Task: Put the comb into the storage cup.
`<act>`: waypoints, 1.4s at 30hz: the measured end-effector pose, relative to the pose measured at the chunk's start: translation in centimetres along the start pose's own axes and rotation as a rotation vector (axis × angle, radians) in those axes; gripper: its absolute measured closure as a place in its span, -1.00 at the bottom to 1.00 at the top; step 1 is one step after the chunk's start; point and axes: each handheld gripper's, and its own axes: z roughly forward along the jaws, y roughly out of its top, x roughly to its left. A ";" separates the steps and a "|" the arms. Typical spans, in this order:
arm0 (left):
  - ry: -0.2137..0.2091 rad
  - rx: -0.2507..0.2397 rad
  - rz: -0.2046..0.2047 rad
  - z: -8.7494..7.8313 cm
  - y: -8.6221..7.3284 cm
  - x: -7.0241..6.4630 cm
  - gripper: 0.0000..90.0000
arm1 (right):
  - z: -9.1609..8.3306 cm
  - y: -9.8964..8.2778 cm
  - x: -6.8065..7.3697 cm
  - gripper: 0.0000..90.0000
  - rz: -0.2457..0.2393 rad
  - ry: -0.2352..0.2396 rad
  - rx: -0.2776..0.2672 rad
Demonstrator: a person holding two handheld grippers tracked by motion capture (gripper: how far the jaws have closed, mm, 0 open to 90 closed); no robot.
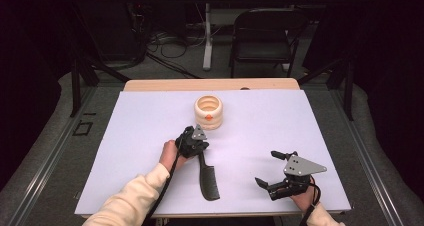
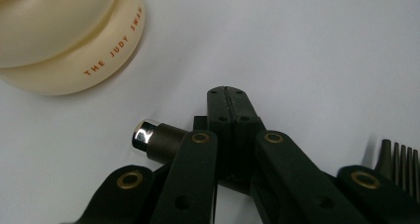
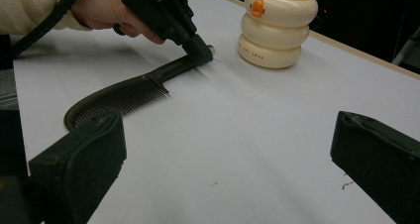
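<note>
Two grippers work over one white table (image 1: 150, 136), and there are two things on it — one black comb (image 1: 208, 178) and one cream ribbed holder (image 1: 208, 112).

In the high view the comb lies just below the middle of the frame, its toothed end toward the bottom edge and its handle running up to the left gripper (image 1: 194, 142). That gripper's jaws are closed on the handle end of the comb; in the left gripper view the two pads meet at the middle of the frame, with the handle's shiny tip at their left and a few comb teeth at the lower right edge. One hand (image 1: 169, 155) in a cream sleeve holds it.

The holder stands upright above the left gripper in the high view, near it but apart, with one small orange mark on its front; in the right gripper view it sits at the upper right.

The right gripper (image 1: 272, 168) rests at the lower right of the high view, well apart from the comb — its jaws spread wide with nothing between them.
</note>
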 end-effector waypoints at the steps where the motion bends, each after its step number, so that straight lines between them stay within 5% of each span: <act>1: 0.000 0.000 0.000 0.0 0.0 0.0 1.00 | 0.0 0.0 0.0 -0.99 0.000 -0.001 0.000; 42: -0.012 0.032 -0.032 -1.6 -1.6 0.2 1.00 | 0.4 0.1 -0.1 -0.99 -0.009 0.011 0.002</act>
